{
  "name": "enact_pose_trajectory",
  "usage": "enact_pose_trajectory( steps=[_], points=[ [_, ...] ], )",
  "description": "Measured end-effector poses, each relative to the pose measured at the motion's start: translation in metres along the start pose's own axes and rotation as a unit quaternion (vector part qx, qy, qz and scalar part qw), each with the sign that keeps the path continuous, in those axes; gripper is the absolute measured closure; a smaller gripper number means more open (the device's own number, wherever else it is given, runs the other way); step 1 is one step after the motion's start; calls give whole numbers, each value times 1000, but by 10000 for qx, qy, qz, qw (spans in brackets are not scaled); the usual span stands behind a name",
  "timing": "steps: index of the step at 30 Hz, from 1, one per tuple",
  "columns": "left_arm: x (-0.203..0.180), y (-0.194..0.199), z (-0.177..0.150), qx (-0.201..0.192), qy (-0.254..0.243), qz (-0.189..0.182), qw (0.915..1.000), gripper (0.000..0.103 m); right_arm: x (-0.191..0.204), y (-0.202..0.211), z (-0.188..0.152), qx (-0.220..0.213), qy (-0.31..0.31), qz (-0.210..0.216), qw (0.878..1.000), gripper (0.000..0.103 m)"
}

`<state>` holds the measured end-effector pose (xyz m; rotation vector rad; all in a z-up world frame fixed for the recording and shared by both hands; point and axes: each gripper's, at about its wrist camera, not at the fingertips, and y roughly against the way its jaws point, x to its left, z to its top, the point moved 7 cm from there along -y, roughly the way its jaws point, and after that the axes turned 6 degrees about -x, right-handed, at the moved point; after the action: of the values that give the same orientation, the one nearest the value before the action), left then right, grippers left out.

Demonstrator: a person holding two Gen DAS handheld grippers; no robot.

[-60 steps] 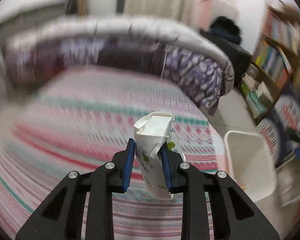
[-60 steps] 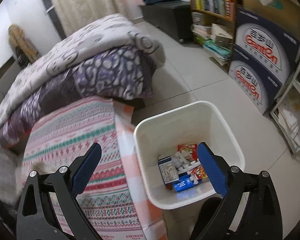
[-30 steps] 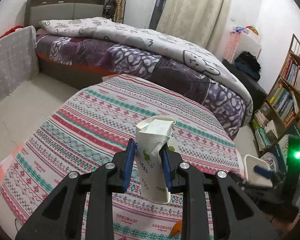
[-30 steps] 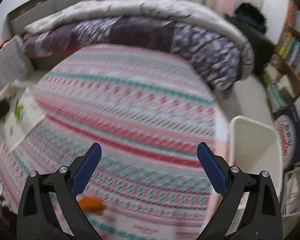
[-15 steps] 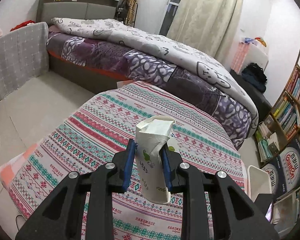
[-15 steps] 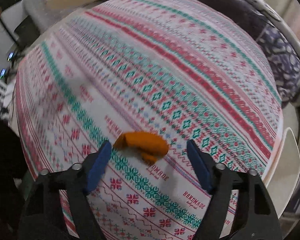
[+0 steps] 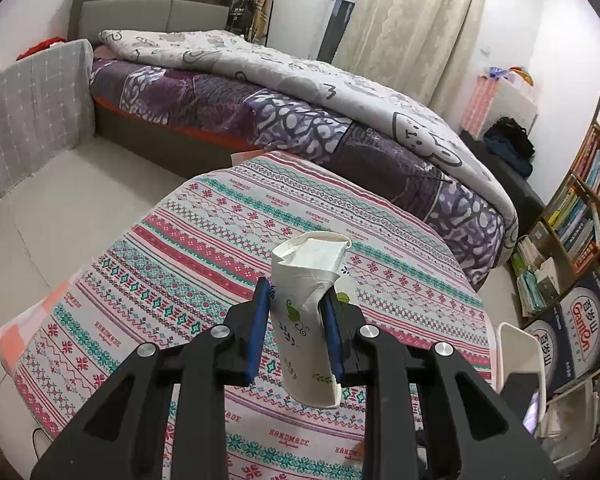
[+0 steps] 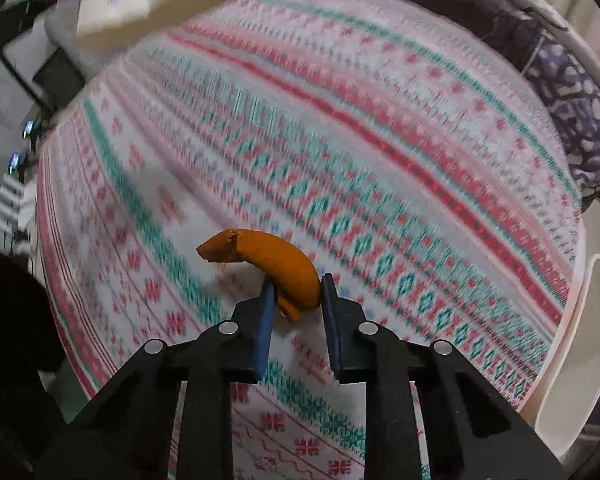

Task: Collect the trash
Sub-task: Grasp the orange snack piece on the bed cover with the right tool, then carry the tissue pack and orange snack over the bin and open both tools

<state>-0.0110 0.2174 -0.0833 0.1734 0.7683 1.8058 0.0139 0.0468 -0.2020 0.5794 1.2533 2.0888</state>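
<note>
A crushed white paper cup [image 7: 306, 264] with green leaf prints stands upright in my left gripper [image 7: 296, 292], which is shut on it above the patterned cloth [image 7: 220, 248]. In the right wrist view a curved piece of orange peel [image 8: 276, 258] lies on the same cloth [image 8: 380, 140]. My right gripper [image 8: 296, 284] points steeply down and is shut on the peel's near end. The peel's far end sticks out to the left. The cup [image 8: 148, 0] shows blurred at that view's top left.
A white bin [image 7: 516, 356] stands on the floor off the cloth's right edge, its rim [image 8: 580, 360] also in the right wrist view. A bed with quilts [image 7: 300, 92] lies beyond. Bookshelves [image 7: 580, 208] and printed boxes [image 7: 580, 336] line the right wall.
My right gripper swung from the bin over the cloth, came down on the orange peel and closed on it. The left gripper kept its hold on the cup.
</note>
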Motion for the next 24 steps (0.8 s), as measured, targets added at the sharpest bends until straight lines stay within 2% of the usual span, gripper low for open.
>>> enact_pose_trajectory(
  steps=[6,13,19,24],
  points=[
    [-4,2,2,-195,-122,153,9996,77,-25,29,33,-813,-619,-354,9941,82],
    [-20,4,5,-532,-427,378,9970,77,-49,73,49,-1753,-1138,-861,9741,82],
    [-39,10,4,-709,-611,356,9950,77,-79,98,48,-2160,-1685,-1064,9558,82],
    [-57,12,4,-731,-736,294,9942,77,-101,113,44,-2333,-2054,-1215,9427,82]
  ],
)
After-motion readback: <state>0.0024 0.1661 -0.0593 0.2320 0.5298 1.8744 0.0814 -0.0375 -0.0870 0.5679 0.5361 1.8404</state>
